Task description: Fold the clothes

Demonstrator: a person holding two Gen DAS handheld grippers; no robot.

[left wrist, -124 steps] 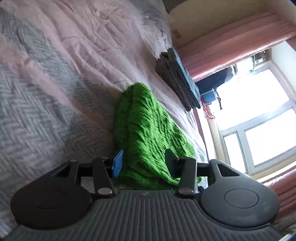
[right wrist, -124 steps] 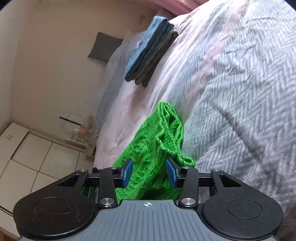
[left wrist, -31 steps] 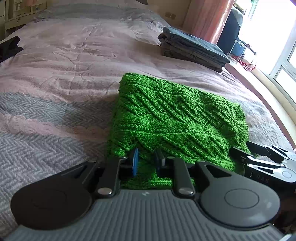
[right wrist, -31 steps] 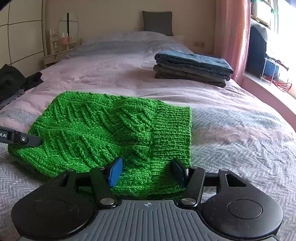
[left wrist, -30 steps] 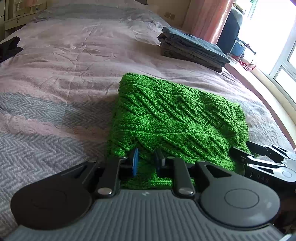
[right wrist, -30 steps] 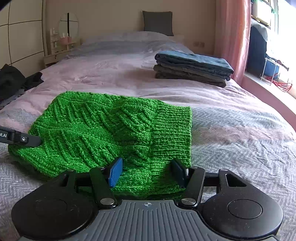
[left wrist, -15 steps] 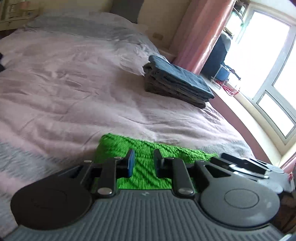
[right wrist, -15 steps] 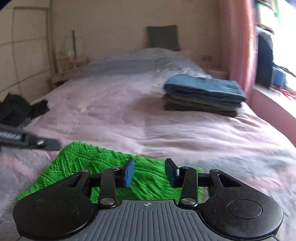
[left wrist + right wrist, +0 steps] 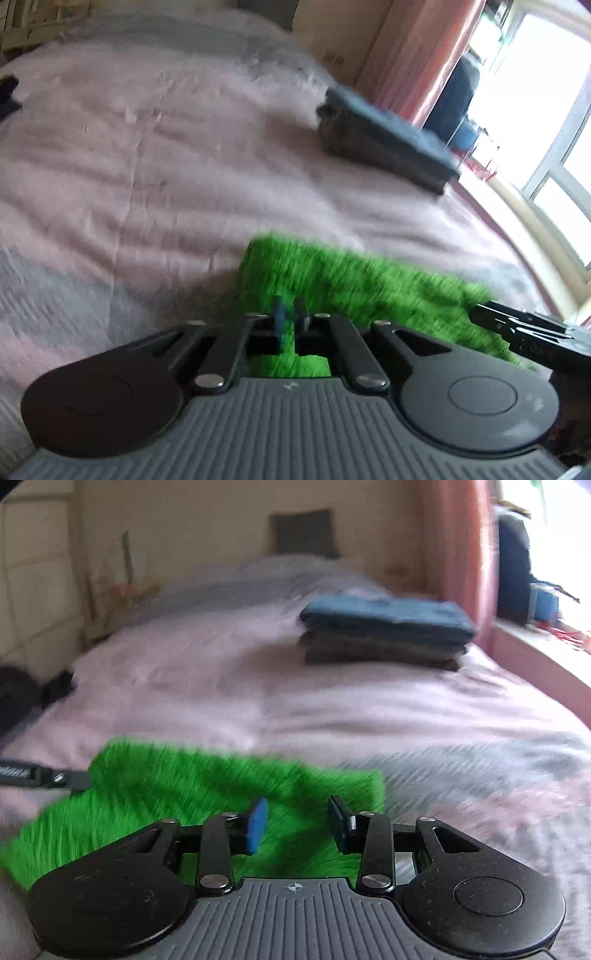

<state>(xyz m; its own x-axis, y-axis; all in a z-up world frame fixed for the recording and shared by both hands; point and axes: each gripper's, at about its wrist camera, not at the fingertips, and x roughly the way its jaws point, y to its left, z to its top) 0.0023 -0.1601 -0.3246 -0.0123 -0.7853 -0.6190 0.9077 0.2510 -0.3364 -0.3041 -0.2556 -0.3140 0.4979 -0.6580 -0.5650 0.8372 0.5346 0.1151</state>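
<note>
The left gripper (image 9: 290, 319), jaws nearly closed, sits over the green knit sweater (image 9: 351, 280) (blurred); folded dark clothes (image 9: 384, 144) lie at one o'clock.

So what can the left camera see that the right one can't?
Only the left view shows the bright window and the right gripper coming in from the side. Only the right view shows the grey pillow at the headboard wall and the left gripper at the sweater's edge. Both show the green sweater lying on the bed, the stack of folded clothes farther up it, and the pink curtain. Both pictures are blurred.
</note>
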